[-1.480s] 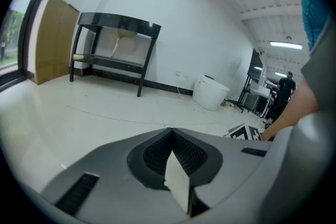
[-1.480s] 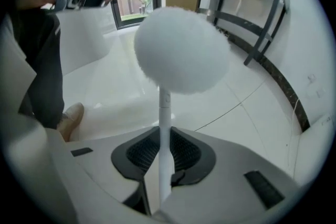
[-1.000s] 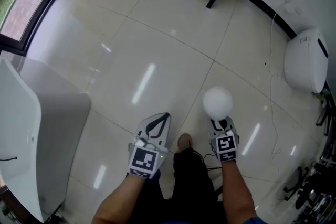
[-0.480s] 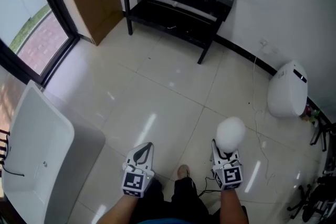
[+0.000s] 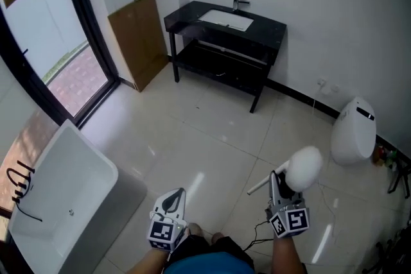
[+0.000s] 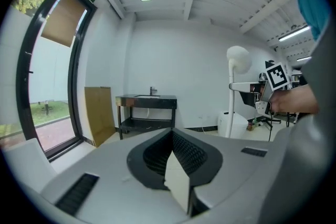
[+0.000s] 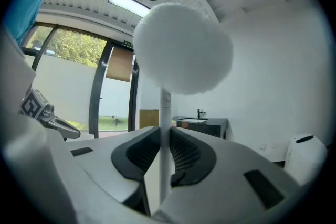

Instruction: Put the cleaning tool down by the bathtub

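Right gripper view alone — jaws clamp cleaning tool (image 7: 166, 107).

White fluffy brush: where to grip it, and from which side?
Grip the brush on its thin straight handle, just below the round fluffy head, which looks soft and wider than the jaws. Come from the side, jaws across the handle, as the right gripper holds it now.

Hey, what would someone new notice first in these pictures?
The fluffy white brush, clamped upright in the right tool, at the head view's lower right. Then the white bathtub at lower left, and the black sink stand against the far wall.
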Action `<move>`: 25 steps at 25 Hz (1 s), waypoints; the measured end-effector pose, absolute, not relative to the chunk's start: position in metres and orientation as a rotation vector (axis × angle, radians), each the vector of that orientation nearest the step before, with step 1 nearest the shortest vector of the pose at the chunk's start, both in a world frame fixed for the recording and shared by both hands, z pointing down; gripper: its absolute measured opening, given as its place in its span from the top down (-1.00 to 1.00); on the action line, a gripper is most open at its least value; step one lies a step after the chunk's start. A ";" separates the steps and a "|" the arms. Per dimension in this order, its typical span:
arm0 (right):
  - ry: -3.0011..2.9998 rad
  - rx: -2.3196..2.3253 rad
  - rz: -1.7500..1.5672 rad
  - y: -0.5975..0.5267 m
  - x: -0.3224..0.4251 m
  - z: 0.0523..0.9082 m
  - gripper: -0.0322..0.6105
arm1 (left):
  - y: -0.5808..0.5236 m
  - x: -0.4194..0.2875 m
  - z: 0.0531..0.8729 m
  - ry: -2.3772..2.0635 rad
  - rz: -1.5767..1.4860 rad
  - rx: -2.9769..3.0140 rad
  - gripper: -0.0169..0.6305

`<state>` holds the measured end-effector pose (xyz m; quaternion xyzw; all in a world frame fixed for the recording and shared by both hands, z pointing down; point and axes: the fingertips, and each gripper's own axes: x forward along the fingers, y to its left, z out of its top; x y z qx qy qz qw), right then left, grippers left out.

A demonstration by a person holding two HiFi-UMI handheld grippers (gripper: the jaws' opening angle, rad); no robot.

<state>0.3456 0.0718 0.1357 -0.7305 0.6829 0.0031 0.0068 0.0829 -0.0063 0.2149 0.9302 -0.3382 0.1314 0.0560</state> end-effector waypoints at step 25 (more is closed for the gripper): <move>2.238 -1.651 -0.366 0.026 0.057 0.103 0.66 | 0.062 -0.240 0.161 -1.653 0.280 2.523 0.95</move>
